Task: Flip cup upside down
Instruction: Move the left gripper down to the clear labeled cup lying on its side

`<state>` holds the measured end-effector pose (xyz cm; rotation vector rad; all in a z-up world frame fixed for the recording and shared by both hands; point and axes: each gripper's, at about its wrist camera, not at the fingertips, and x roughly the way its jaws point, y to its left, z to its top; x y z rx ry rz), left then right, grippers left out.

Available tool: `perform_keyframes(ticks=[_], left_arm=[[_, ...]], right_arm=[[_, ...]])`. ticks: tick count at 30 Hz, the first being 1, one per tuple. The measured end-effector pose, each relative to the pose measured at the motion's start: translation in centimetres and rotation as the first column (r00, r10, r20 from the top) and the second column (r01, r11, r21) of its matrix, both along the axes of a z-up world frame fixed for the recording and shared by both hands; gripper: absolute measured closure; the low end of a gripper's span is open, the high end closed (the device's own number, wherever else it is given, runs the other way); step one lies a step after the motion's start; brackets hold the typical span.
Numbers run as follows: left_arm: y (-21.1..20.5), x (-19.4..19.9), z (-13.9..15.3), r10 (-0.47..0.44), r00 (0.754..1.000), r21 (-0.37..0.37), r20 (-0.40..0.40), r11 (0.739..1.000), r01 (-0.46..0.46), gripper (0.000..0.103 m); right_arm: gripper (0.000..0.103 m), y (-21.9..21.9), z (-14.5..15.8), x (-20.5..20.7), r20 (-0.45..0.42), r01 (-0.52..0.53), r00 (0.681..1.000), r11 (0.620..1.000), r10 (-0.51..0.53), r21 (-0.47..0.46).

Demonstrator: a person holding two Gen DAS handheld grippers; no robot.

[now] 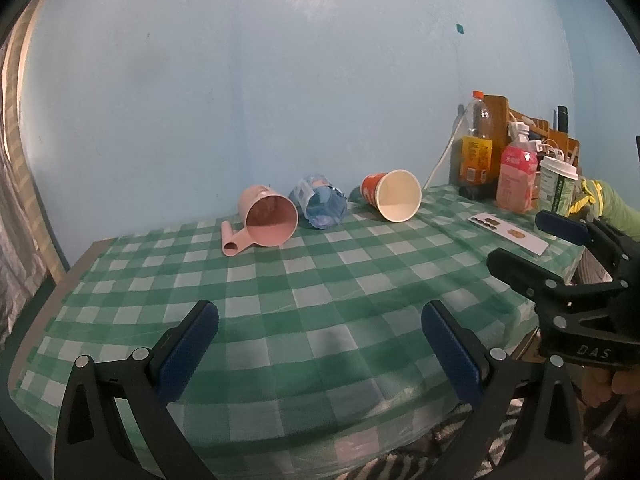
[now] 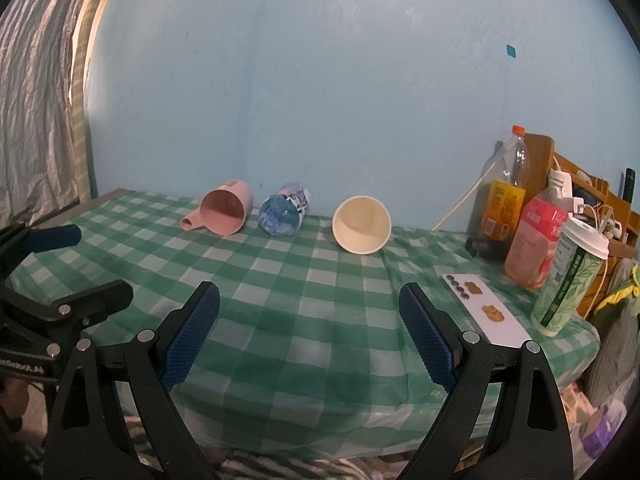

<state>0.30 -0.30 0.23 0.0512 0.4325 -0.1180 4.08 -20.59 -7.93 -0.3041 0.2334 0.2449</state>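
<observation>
Three cups lie on their sides near the far wall, mouths toward me: a pink handled cup (image 1: 267,220) (image 2: 224,212), a blue patterned cup (image 1: 322,202) (image 2: 283,216), and an orange paper cup with white inside (image 1: 394,195) (image 2: 361,225). My left gripper (image 1: 320,328) is open and empty above the near part of the green checked tablecloth (image 1: 304,280). My right gripper (image 2: 310,312) is open and empty over the same cloth (image 2: 304,280); it also shows at the right of the left wrist view (image 1: 536,240). The left gripper shows at the left of the right wrist view (image 2: 88,264).
At the right stand a tall orange-capped bottle (image 2: 506,192), a pink bottle (image 2: 534,244), a lidded green paper cup (image 2: 570,284) and a wooden rack with cables (image 2: 588,196). A white card (image 2: 486,312) lies flat beside them. A curtain (image 2: 36,92) hangs at left.
</observation>
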Motion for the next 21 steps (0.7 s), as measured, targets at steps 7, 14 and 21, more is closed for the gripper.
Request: perform_keyframes(ticks=[7,14,21], left_arm=[[0.2,3.1,1.2,0.031,0.998,-0.004,-0.055,1.0,-0.031,0.0],[-0.4,8.5,4.2,0.077,0.992,0.024,-0.103,0.997,-0.075,0.0],[-1.4,15.0,6.3,0.133,0.978,0.056,-0.159,0.991,-0.126,0.0]], right_arm=[[0.013,-0.6,1.4,2.3,-0.044,0.006,0.999,1.0,-0.005,0.019],[0.013,-0.4,4.2,6.3,-0.074,0.03,0.997,0.999,-0.029,0.015],[0.013,0.5,7.4,11.7,-0.115,0.075,0.991,0.997,-0.072,0.019]])
